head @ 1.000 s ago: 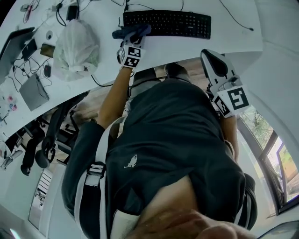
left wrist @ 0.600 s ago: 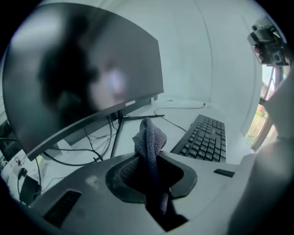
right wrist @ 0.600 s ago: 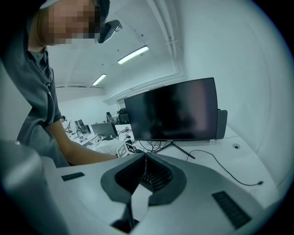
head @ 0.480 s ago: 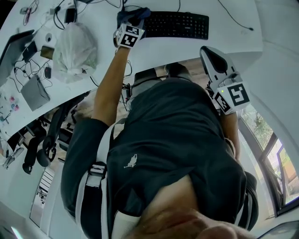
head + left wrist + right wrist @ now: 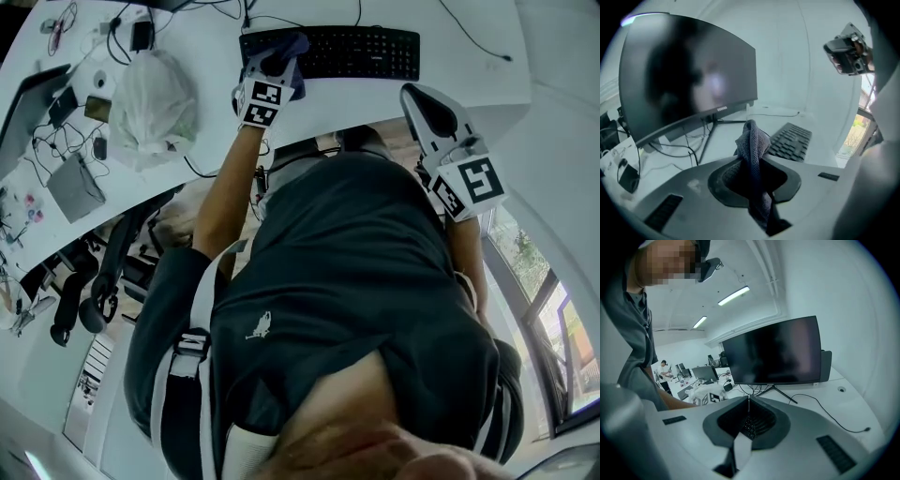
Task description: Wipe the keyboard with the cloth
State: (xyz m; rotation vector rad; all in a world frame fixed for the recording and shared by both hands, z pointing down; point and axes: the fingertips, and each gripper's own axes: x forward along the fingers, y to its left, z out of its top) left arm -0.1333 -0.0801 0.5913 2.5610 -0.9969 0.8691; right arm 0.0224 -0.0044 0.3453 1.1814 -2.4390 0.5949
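A black keyboard (image 5: 352,52) lies at the far side of the white desk (image 5: 375,89). My left gripper (image 5: 277,62) is shut on a blue-grey cloth (image 5: 286,54) that rests on the keyboard's left end. In the left gripper view the cloth (image 5: 752,154) stands bunched between the jaws of the left gripper (image 5: 750,138), with the keyboard (image 5: 790,140) just beyond to the right. My right gripper (image 5: 419,97) hangs over the desk's front edge, to the right of the keyboard. In its own view the right gripper (image 5: 748,399) is shut with nothing held.
A dark monitor (image 5: 689,79) stands on its stand behind the keyboard, with cables running from it. A white plastic bag (image 5: 150,94) sits on the desk to the left, beside small devices and cords. An office chair (image 5: 103,281) stands below the desk at the left.
The left gripper pushed the cloth away over the keyboard's left end, then drew it back and a little to the right. The right gripper has barely moved.
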